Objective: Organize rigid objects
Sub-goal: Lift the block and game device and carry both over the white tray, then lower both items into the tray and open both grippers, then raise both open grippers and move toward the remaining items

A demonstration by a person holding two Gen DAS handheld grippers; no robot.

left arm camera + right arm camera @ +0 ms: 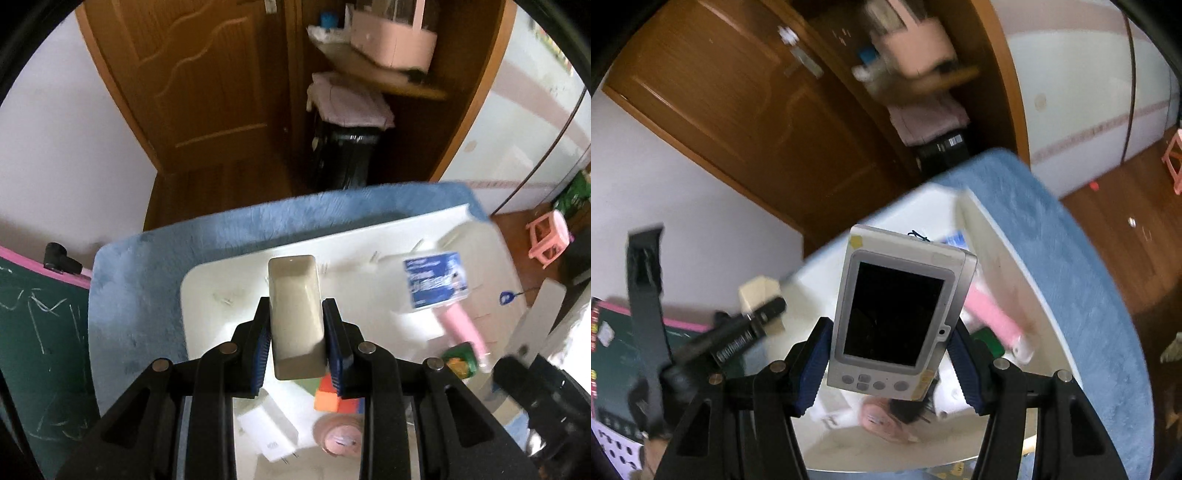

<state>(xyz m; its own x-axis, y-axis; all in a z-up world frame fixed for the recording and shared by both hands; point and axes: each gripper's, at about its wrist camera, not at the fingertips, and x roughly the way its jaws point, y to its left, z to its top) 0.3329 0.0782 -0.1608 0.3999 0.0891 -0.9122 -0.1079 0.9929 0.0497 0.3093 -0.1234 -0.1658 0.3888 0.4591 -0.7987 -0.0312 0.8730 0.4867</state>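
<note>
Light: I see soft, even daylight.
Blur: lint roller (436, 282) smeared; right view's background streaked.
Edges: fisheye-bent, black corners.

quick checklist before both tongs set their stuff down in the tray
1. Left tongs clamped on beige block: ok.
2. Right tongs clamped on silver camera: ok.
3. White tray below both loads: ok.
4. Bare patch of tray ahead of the block: ok.
5. Pink-handled lint roller clear of the camera's drop spot: cannot tell, blurred.
6. Orange cube under the left tongs out of the way: not ok.
</note>
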